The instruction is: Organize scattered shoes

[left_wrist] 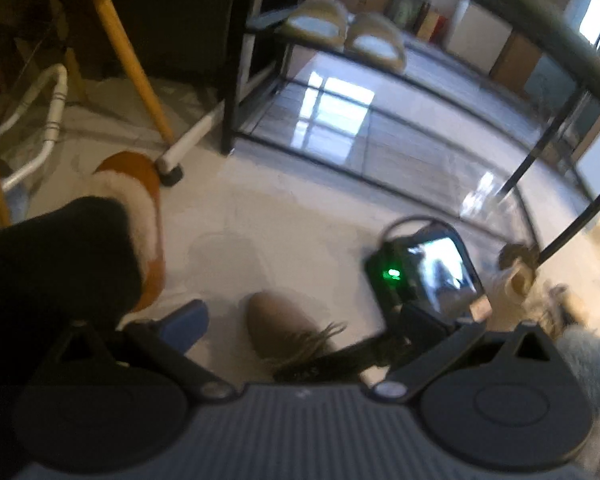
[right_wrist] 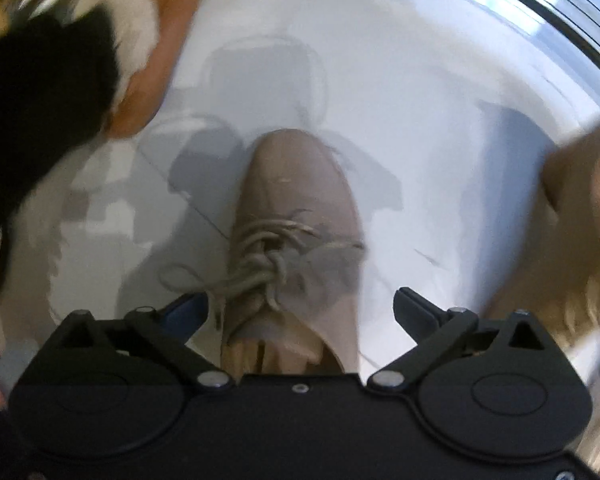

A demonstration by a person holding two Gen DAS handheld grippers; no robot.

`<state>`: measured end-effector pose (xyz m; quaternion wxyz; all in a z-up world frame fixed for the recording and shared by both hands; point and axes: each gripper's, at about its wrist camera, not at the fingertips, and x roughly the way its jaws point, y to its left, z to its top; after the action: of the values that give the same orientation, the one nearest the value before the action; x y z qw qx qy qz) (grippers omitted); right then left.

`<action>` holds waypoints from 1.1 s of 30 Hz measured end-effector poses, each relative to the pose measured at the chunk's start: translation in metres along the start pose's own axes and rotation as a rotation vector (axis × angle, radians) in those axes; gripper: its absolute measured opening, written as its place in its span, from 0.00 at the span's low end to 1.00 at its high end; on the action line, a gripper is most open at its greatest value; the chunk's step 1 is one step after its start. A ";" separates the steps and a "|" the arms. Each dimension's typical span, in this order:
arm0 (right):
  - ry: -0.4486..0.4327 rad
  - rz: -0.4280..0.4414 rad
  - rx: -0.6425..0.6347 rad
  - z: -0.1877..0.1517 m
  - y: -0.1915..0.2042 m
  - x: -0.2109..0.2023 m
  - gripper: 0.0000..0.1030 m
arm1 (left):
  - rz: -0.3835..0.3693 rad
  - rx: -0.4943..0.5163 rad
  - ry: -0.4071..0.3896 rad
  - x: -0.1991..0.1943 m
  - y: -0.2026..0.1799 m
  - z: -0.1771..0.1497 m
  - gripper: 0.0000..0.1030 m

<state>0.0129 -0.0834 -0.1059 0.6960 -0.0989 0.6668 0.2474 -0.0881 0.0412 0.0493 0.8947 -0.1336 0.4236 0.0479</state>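
A beige lace-up shoe (right_wrist: 296, 220) lies on the white floor, toe pointing away. My right gripper (right_wrist: 300, 312) is open, its fingers on either side of the shoe's laced part, just above it. The same shoe's toe (left_wrist: 276, 328) shows low in the left wrist view. My left gripper (left_wrist: 300, 320) is open above the floor; only its blue left fingertip (left_wrist: 188, 320) shows, the right one is hidden behind the other gripper's camera unit (left_wrist: 428, 272). A brown slipper with white fleece lining (left_wrist: 136, 204) lies at left; it also shows in the right wrist view (right_wrist: 156, 48).
A black metal shoe rack (left_wrist: 340, 112) stands ahead with two beige shoes (left_wrist: 348, 28) on its upper shelf. A wooden chair leg (left_wrist: 132, 60) and a white tube frame (left_wrist: 48, 108) are at left. A tan furry shoe (right_wrist: 580, 220) is at right. A black shape (left_wrist: 56, 256) looms at left.
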 end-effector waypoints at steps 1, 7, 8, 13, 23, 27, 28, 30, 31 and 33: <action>-0.002 0.016 0.047 -0.005 -0.006 -0.006 1.00 | 0.015 0.006 -0.002 0.000 0.001 0.000 1.00; -0.019 0.234 0.621 -0.056 -0.071 -0.035 1.00 | 0.010 -0.002 -0.009 -0.004 0.007 0.000 0.99; -0.043 0.273 0.760 -0.072 -0.083 -0.039 1.00 | 0.014 0.004 -0.016 -0.005 0.007 0.000 1.00; -0.216 0.665 1.563 -0.193 -0.095 -0.050 1.00 | 0.030 -0.022 -0.046 -0.011 0.012 0.004 0.99; -0.173 0.888 1.973 -0.182 -0.040 0.032 1.00 | 0.092 0.036 -0.193 -0.027 0.010 0.010 1.00; -0.226 0.804 2.028 -0.169 -0.038 0.040 1.00 | 0.096 -0.004 -0.148 -0.020 0.017 0.012 1.00; -0.235 0.788 2.032 -0.166 -0.036 0.044 1.00 | 0.087 -0.007 -0.135 -0.018 0.017 0.012 1.00; -0.247 0.751 2.051 -0.166 -0.034 0.048 1.00 | 0.076 0.003 -0.125 -0.018 0.015 0.012 1.00; -0.253 0.733 2.063 -0.168 -0.033 0.050 1.00 | 0.068 0.008 -0.119 -0.017 0.014 0.011 1.00; -0.262 0.690 2.094 -0.170 -0.032 0.052 1.00 | 0.050 0.017 -0.103 -0.016 0.012 0.010 1.00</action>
<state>-0.1222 -0.1795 -0.1783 0.3945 0.7559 0.4593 -0.2490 -0.0931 0.0554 0.0649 0.9148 -0.1129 0.3808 0.0735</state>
